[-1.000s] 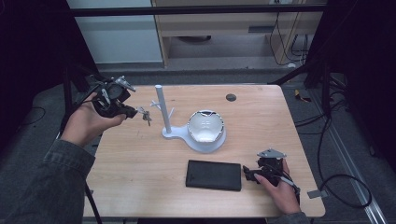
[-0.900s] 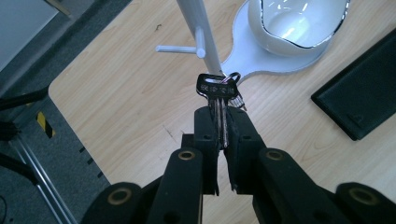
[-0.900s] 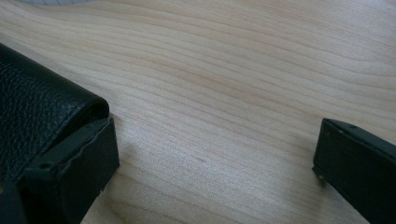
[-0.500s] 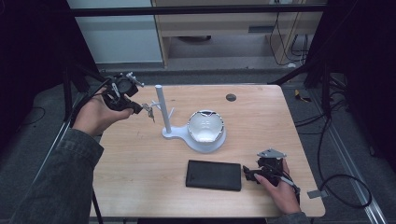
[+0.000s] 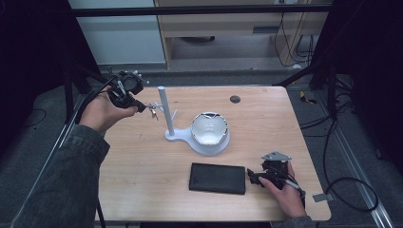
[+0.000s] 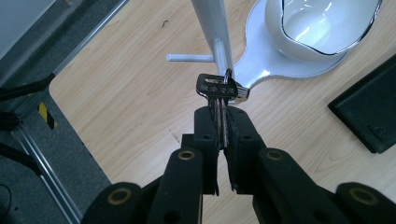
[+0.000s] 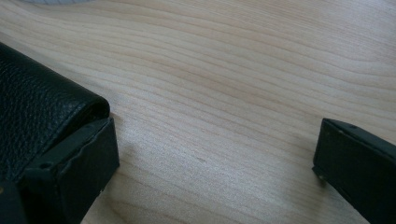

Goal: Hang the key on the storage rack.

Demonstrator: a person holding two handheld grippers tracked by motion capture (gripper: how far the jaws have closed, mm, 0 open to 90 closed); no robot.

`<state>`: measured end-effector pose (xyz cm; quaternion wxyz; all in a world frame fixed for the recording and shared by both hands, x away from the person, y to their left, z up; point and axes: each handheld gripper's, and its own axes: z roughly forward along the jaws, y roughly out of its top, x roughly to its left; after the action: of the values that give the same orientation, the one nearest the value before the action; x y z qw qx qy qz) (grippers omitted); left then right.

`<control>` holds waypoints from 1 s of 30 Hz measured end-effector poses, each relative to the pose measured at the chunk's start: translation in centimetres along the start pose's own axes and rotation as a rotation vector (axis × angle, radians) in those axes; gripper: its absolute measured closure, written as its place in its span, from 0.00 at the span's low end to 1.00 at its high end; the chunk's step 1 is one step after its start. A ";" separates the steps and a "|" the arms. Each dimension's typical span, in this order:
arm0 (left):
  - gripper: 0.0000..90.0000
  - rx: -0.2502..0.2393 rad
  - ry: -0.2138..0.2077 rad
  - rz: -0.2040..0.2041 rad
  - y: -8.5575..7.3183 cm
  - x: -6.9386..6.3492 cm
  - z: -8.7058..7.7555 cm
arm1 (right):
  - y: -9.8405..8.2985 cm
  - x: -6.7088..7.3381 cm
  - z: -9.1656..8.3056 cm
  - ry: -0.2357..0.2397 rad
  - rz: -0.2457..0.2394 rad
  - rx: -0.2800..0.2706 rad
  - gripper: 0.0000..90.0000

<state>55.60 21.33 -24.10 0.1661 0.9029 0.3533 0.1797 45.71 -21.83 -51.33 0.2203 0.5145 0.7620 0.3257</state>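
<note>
Metal keys pinched flat in left gripper, seemingly ringed.

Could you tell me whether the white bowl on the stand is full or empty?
Empty: the left gripper view looks into the bowl and shows only its bare, glossy white inside.

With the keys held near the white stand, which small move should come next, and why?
Probably ease the left gripper forward so the ring of the keys slips over the short peg. The jaws clamp the keys just short of the stand's post.
</note>
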 end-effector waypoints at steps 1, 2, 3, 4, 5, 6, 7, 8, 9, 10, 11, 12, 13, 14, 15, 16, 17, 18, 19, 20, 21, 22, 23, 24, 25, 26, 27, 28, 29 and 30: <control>0.93 -0.001 0.000 -0.004 0.0 0.1 0.1 | 0.0 0.0 0.0 0.000 0.000 0.000 0.00; 0.93 -0.003 0.001 -0.005 0.1 0.1 0.1 | 0.0 0.0 0.0 0.000 -0.002 -0.001 0.00; 0.93 -0.003 0.005 -0.008 0.1 0.1 0.2 | 0.0 0.0 0.0 0.000 -0.004 -0.002 0.00; 0.93 -0.002 0.006 -0.011 0.2 0.2 0.2 | 0.0 0.0 0.0 0.000 -0.005 -0.002 0.00; 0.93 -0.001 0.006 -0.012 0.2 0.2 0.4 | 0.0 0.0 0.0 0.001 -0.005 -0.002 0.00; 0.93 -0.003 0.006 -0.017 0.2 0.2 0.5 | 0.0 0.0 0.0 0.001 -0.005 -0.002 0.00; 0.93 -0.006 0.008 -0.020 0.2 0.3 0.5 | 0.0 0.0 0.0 0.001 -0.005 -0.002 0.00; 0.93 -0.008 0.004 -0.024 0.2 0.3 0.6 | 0.0 0.0 0.0 0.002 -0.005 -0.002 0.00; 0.93 -0.009 0.003 -0.024 0.3 0.3 0.7 | 0.0 0.0 0.0 0.002 -0.006 -0.002 0.00; 0.93 -0.011 0.004 -0.026 0.3 0.3 0.8 | 0.0 0.0 0.0 0.002 -0.006 -0.002 0.00; 0.93 -0.012 0.001 -0.027 0.3 0.3 0.9 | 0.0 0.0 0.0 0.003 -0.006 -0.002 0.00; 0.93 -0.012 0.000 -0.027 0.3 0.3 1.0 | 0.0 0.0 0.0 0.003 -0.006 -0.002 0.00; 0.93 -0.015 0.003 -0.027 0.3 0.3 1.1 | 0.0 0.0 0.0 0.003 -0.006 -0.002 0.00; 0.93 -0.021 0.003 -0.032 0.3 0.3 1.2 | 0.0 0.0 0.0 0.003 -0.006 -0.002 0.00; 0.92 -0.023 -0.001 -0.031 0.3 0.3 1.3 | 0.0 0.0 0.0 0.003 -0.006 -0.002 0.00; 0.92 -0.035 0.005 -0.029 0.2 0.2 1.3 | 0.0 0.0 0.0 0.003 -0.006 -0.002 0.00; 0.90 -0.053 0.017 -0.032 0.1 0.2 1.2 | 0.0 0.0 0.0 0.003 -0.006 -0.002 0.00; 0.84 -0.067 0.017 -0.032 0.1 0.2 1.1 | 0.0 0.0 0.0 0.003 -0.006 -0.002 0.00; 0.81 -0.076 0.021 -0.031 0.0 0.1 1.0 | 0.0 0.0 0.0 0.003 -0.006 -0.001 0.00; 0.81 -0.082 0.034 -0.028 -0.2 0.1 0.8 | 0.0 0.0 0.0 0.003 -0.006 -0.001 0.00; 0.77 -0.092 0.049 -0.030 -0.4 -0.1 0.6 | 0.0 0.0 0.0 0.003 -0.006 -0.002 0.00; 0.76 -0.098 0.055 -0.025 -0.6 -0.1 0.4 | 0.0 0.0 0.0 0.003 -0.007 -0.002 0.00; 0.75 -0.111 0.058 -0.026 -0.8 -0.2 0.2 | 0.0 0.0 0.0 0.003 -0.006 -0.002 0.00; 0.73 -0.123 0.063 -0.027 -1.2 -0.4 0.0 | 0.0 0.0 0.0 0.003 -0.007 -0.002 0.00; 0.71 -0.130 0.069 -0.027 -1.6 -0.5 -0.1 | 0.0 0.0 0.0 0.003 -0.007 -0.002 0.00; 0.69 -0.135 0.073 -0.027 -1.8 -0.7 -0.2 | 0.0 0.0 0.0 0.004 -0.007 -0.002 0.00; 0.65 -0.140 0.080 -0.026 -2.3 -0.9 -0.3 | 0.0 0.0 0.0 0.004 -0.008 -0.001 0.00; 0.65 -0.146 0.082 -0.027 -2.6 -1.1 -0.4 | 0.0 0.0 0.0 0.004 -0.008 -0.001 0.00; 0.62 -0.157 0.084 -0.026 -3.1 -1.3 -0.4 | 0.0 0.0 0.0 0.004 -0.008 0.000 0.00; 0.62 -0.167 0.083 -0.028 -3.5 -1.6 -0.4 | 0.0 0.0 0.0 0.004 -0.008 0.000 0.00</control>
<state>52.36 22.73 -25.59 0.2286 0.8727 0.3564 0.2432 45.70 -21.88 -51.31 0.2201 0.5108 0.7645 0.3258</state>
